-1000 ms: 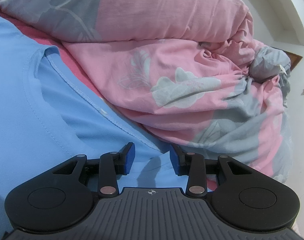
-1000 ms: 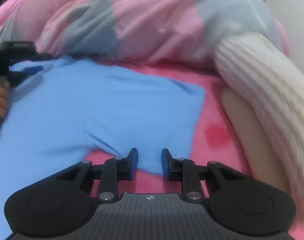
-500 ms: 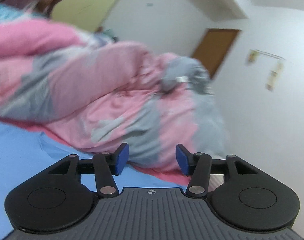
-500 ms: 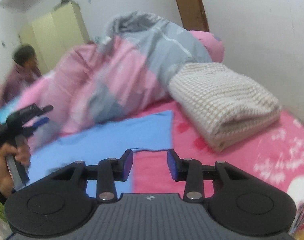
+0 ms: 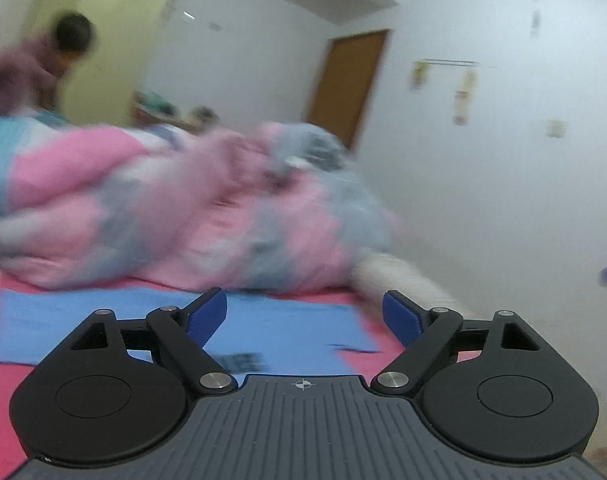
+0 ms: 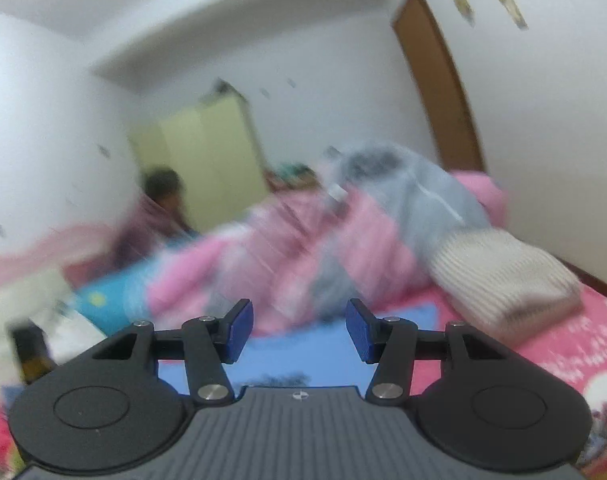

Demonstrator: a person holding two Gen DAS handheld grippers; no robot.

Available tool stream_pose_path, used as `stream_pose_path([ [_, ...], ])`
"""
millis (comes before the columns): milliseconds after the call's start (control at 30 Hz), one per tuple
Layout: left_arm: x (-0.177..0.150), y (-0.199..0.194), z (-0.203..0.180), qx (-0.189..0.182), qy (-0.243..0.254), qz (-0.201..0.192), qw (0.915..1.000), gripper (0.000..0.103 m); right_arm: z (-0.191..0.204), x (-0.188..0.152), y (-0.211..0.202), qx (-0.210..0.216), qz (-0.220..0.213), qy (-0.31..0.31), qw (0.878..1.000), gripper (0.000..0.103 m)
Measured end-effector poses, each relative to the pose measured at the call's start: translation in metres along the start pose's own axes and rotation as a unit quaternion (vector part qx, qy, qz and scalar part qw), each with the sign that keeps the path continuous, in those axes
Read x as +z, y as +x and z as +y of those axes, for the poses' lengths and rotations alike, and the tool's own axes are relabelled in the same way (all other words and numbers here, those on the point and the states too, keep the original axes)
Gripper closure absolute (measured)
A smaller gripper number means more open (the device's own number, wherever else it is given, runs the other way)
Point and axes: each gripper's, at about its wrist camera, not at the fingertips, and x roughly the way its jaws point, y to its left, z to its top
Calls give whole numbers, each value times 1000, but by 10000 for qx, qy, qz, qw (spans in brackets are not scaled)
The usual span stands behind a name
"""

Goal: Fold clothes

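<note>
Now, left claw (image 5: 304, 314): its blue pads are standing wide apart at the lower centre of the left wrist view, gripping nothing.
Right claw (image 6: 299, 328): its pads are likewise gaping at lower centre of the right wrist view, holding nothing.
Blue garment (image 5: 263, 330): it is lying flat on the pink bed sheet (image 6: 543, 344) just beyond both claws, showing as a low, straight-edged rectangle across the lower middle of each frame.
Progress: the tidy outline is suggesting folds already made, but blur is hiding the layers, so I cannot tell whether more folds are left.
Edges: the garment's right edge is ending short of the cream knitted bundle (image 6: 503, 276) at right centre; its far edge is running close under the pink and grey quilt (image 5: 163, 216).
Open room: bare sheet is showing at lower right; a person (image 6: 159, 208) is sitting well back at left centre.
</note>
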Motion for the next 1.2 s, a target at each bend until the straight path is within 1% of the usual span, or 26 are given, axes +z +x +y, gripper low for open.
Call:
stream_pose_path([
  [67,2,-25,22,485,186,-48,9986,17,8,8,-15,386,-63,167,9991,49],
  [133,-3,-40,38,885,348,96,9954,17,8,10,-18,663,-4,344,9972,49],
  [167,-10,-43,43,1013,375,246,9938,17,6,6,-14,737,82,419,9964,49],
  [233,-34,-40,48,1096,362,587,9916,17,-1,-9,2,706,320,495,9958,49],
  [333,-86,-23,41,1143,433,1053,9869,20,-20,-50,57,265,951,496,9939,49],
  [367,-105,-16,38,1164,487,1185,9849,22,-27,-68,80,79,1202,478,9916,49],
  [400,-124,-9,35,1187,548,1303,9828,28,-30,-88,97,-74,1410,354,9893,50],
  [433,-142,-3,32,1209,608,1421,9806,30,-31,-109,113,-211,1597,193,9868,52],
  [500,-174,5,29,1327,799,1633,9743,34,-33,-149,143,-483,1966,-131,9792,54],
  [567,-200,5,30,1534,1001,1911,9643,36,-34,-190,174,-753,2329,-454,9685,55],
  [600,-209,0,32,1585,1028,1999,9614,36,-35,-210,189,-888,2508,-616,9620,55],
  [633,-211,-14,35,1557,983,1931,9637,36,-34,-229,192,-1025,2681,-819,9544,55],
  [667,-212,-29,39,1533,937,1882,9655,36,-34,-243,183,-1073,2764,-980,9500,55],
  [733,-210,-57,43,1564,792,1946,9651,36,-29,-265,154,-1067,2815,-1272,9451,55],
  [800,-207,-81,48,1578,559,1980,9658,36,-28,-273,124,-1128,3094,-1335,9347,55],
  [867,-204,-101,55,1504,220,1986,9682,36,-33,-278,105,-1067,3316,-1105,9308,55],
  [900,-204,-109,59,1437,12,2017,9688,36,-33,-277,96,-1050,3297,-1056,9323,55],
  [967,-203,-113,65,1328,-424,1984,9702,37,-27,-272,86,-989,3121,-1084,9386,55],
  [1033,-204,-110,68,1228,-637,1831,9733,37,-19,-269,92,-739,2960,-1081,9462,55],
  [1100,-205,-103,71,1244,-817,1678,9745,37,-11,-268,101,-492,2859,-1057,9511,55],
  [1133,-205,-99,72,1258,-944,1597,9746,37,-7,-270,107,-397,2862,-1034,9518,55],
  [1200,-207,-94,79,1296,-1341,1468,9714,38,1,-273,116,-213,2845,-1009,9531,55],
])
